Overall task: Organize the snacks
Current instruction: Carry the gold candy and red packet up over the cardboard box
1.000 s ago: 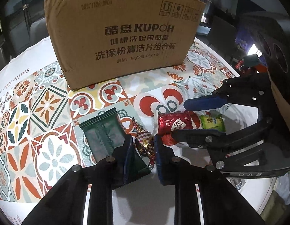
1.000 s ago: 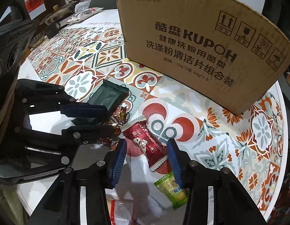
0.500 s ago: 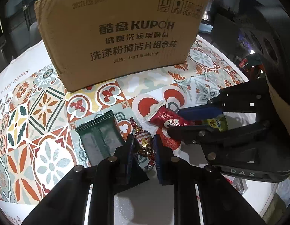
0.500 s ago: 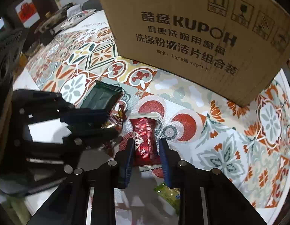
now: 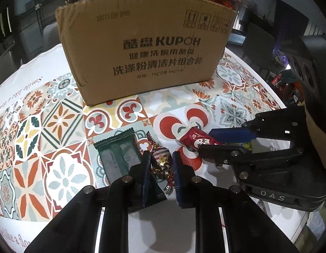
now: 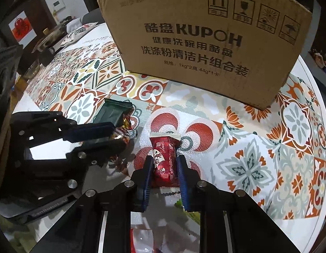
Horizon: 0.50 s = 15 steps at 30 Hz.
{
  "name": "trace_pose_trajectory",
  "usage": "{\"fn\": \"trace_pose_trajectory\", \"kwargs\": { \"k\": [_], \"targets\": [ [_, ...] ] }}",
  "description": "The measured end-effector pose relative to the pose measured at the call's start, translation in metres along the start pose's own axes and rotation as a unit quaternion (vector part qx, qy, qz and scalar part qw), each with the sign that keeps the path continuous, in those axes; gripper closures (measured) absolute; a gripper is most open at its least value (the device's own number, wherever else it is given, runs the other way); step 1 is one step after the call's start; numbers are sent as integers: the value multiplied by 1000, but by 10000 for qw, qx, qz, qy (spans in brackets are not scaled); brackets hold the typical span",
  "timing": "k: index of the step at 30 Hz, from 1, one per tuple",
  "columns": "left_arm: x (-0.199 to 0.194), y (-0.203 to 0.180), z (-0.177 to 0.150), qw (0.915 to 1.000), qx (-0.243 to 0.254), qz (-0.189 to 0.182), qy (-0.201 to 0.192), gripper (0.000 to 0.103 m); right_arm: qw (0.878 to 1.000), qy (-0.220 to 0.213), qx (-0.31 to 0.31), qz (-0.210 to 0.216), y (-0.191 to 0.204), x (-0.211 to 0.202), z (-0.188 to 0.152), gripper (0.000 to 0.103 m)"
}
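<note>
Left wrist view: left gripper (image 5: 160, 164) fingers narrow, pinching a foil-wrapped twist candy (image 5: 160, 160) w/ red-white stripes, low over the patterned tile-print surface (image 5: 57, 126). Dark green flat snack packet (image 5: 118, 154) lies just left of it, partly under the left finger. Brown cardboard box (image 5: 146, 48) stands behind.

Right wrist view: right gripper (image 6: 163, 164) fingers close on a shiny red snack sachet (image 6: 164, 158), held lengthwise btwn the pads. Green-yellow packet (image 6: 191, 213) sits below, mostly hidden.
</note>
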<state>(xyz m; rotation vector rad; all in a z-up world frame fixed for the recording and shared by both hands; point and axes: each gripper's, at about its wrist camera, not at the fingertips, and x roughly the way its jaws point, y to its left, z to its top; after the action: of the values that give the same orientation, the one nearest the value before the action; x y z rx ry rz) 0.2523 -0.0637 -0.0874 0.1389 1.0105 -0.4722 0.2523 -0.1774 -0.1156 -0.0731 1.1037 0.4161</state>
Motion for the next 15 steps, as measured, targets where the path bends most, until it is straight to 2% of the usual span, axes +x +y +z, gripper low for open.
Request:
{"fn": "trace_pose_trajectory", "kwargs": {
  "k": [15],
  "targets": [
    [-45,-4,12,9988,-151,108,-448,82,9981,-553,27,-287,3,-49,4,79]
  ]
}}
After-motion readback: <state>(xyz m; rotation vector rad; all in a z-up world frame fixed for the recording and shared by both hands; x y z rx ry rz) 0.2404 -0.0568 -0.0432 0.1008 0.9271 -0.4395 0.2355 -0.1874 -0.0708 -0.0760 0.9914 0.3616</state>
